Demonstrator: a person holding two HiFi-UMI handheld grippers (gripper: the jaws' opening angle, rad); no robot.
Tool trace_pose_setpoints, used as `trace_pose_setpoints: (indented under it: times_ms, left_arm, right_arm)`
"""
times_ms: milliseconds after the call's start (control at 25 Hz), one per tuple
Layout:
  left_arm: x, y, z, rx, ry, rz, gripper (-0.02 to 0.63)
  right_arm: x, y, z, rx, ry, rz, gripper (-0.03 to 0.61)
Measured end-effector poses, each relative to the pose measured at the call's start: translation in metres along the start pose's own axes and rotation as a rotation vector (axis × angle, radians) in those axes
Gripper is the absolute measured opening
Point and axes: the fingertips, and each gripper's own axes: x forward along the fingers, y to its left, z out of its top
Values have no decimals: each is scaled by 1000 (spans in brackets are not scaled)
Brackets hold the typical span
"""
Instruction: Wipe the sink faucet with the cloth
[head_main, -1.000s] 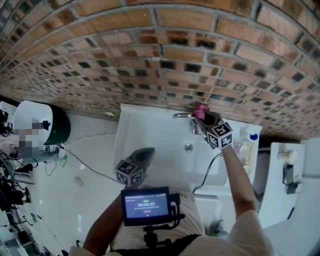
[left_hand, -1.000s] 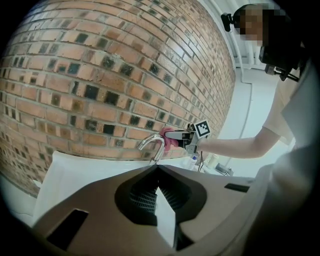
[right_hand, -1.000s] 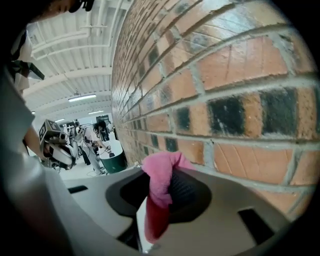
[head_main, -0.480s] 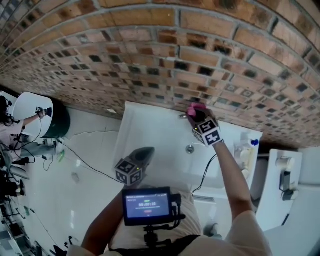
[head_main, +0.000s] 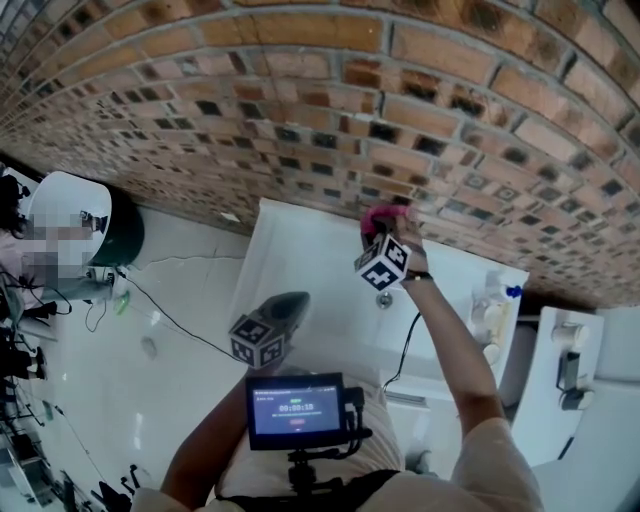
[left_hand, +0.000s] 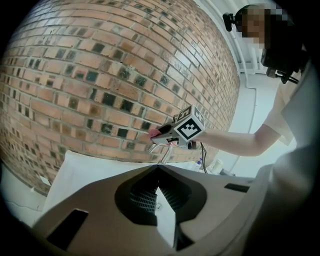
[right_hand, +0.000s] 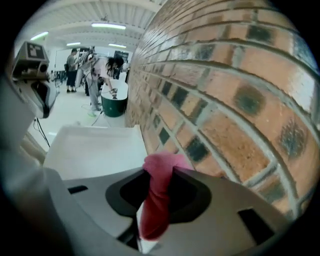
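Observation:
The white sink (head_main: 300, 250) stands against the brick wall. My right gripper (head_main: 388, 235) is at the sink's back edge, close to the wall, shut on a pink cloth (head_main: 381, 214). In the right gripper view the cloth (right_hand: 159, 192) hangs bunched between the jaws. From the left gripper view, the chrome faucet (left_hand: 161, 150) shows just under the right gripper (left_hand: 161, 133) and its cloth (left_hand: 153, 133). The head view has the faucet hidden behind that gripper. My left gripper (head_main: 298, 300) hovers over the sink's front left, shut and empty, its tips (left_hand: 158, 169) meeting.
Bottles (head_main: 494, 296) stand on the sink's right end. A black cable (head_main: 404, 345) trails from my right hand over the basin near the drain (head_main: 383, 300). A small monitor (head_main: 293, 408) sits at my chest. A dark green bin (head_main: 122, 252) is at the left, a white fixture (head_main: 580, 360) at the right.
My right gripper has slid left along the wall with the cloth and rolled, its marker cube now facing differently. The left gripper has hardly moved.

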Motion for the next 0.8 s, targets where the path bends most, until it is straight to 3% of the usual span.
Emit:
trace_pose_setpoints:
  times_ms: [280, 440, 600, 800]
  left_arm:
    - [-5, 4, 1, -8, -8, 10, 0]
    - [-10, 7, 4, -15, -25, 18, 0]
    - [-19, 11, 4, -29, -35, 33, 0]
    - [-28, 18, 1, -40, -45, 49, 0]
  right_arm:
    - [35, 44, -5, -351, 241, -55, 112]
    - [61, 67, -19, -462, 357, -76, 112]
    - [69, 70, -22, -469, 360, -113, 112]
    - [56, 87, -16, -416, 287, -15, 114]
